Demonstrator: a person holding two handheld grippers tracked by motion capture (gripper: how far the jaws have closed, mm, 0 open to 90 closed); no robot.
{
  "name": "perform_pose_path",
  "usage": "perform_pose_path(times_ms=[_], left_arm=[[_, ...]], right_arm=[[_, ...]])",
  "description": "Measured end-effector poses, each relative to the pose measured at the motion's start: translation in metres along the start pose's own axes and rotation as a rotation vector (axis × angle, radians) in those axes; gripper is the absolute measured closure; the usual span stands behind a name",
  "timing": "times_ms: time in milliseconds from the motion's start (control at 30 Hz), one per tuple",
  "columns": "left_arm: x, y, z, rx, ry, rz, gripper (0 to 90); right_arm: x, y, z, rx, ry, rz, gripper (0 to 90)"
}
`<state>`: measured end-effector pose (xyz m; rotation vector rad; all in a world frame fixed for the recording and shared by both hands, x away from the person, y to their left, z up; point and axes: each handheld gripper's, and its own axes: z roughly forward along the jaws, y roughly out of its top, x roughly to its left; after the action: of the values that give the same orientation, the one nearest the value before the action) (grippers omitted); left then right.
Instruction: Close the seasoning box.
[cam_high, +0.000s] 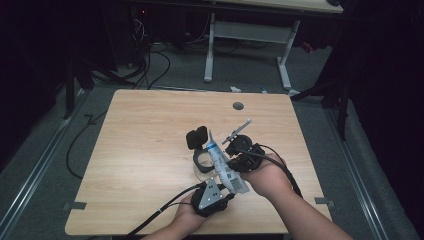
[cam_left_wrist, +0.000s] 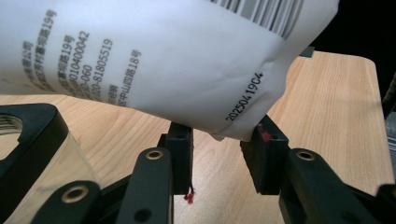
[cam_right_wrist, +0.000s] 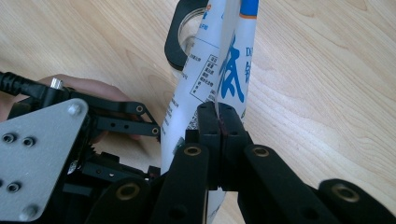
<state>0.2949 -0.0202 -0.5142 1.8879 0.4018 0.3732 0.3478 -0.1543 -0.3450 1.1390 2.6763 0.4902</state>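
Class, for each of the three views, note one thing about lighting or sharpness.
High view: the wooden table is lit, the surroundings dark. Left gripper view: the white pouch is bright, its nearest print soft. Right gripper view: evenly lit, with the near claw slightly blurred.

The right hand-held gripper (cam_right_wrist: 219, 123) is clamped tight; the left hand-held gripper's (cam_left_wrist: 219, 156) jaws stand apart.

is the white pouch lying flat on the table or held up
Held up: the right gripper is shut on the pouch, which slants above the table, a corner between the left gripper jaws.
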Motion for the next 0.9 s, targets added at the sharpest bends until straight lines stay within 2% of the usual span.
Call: perform_pose_path(times_ms=[200, 367, 600, 900], left_arm=[[-0.003, -0.001, -0.003, 0.005, 0.024, 0.017, 67.3], [-0.005, 0.000, -0.007, 0.010, 0.034, 0.016, 67.4], [-0.011, -0.001, -0.011, -0.005, 0.032, 0.032, 67.9], [-0.012, -0.002, -0.013, -0.002, 0.045, 0.043, 70.0]], right_arm=[[0.001, 0.003, 0.003, 0.009, -0.002, -0.017, 90.0], [0.003, 0.008, 0.005, 0.013, -0.002, -0.028, 90.0], [0.006, 0.013, 0.009, 0.013, -0.002, -0.044, 90.0], [0.007, 0.017, 0.011, 0.016, -0.001, -0.051, 90.0]])
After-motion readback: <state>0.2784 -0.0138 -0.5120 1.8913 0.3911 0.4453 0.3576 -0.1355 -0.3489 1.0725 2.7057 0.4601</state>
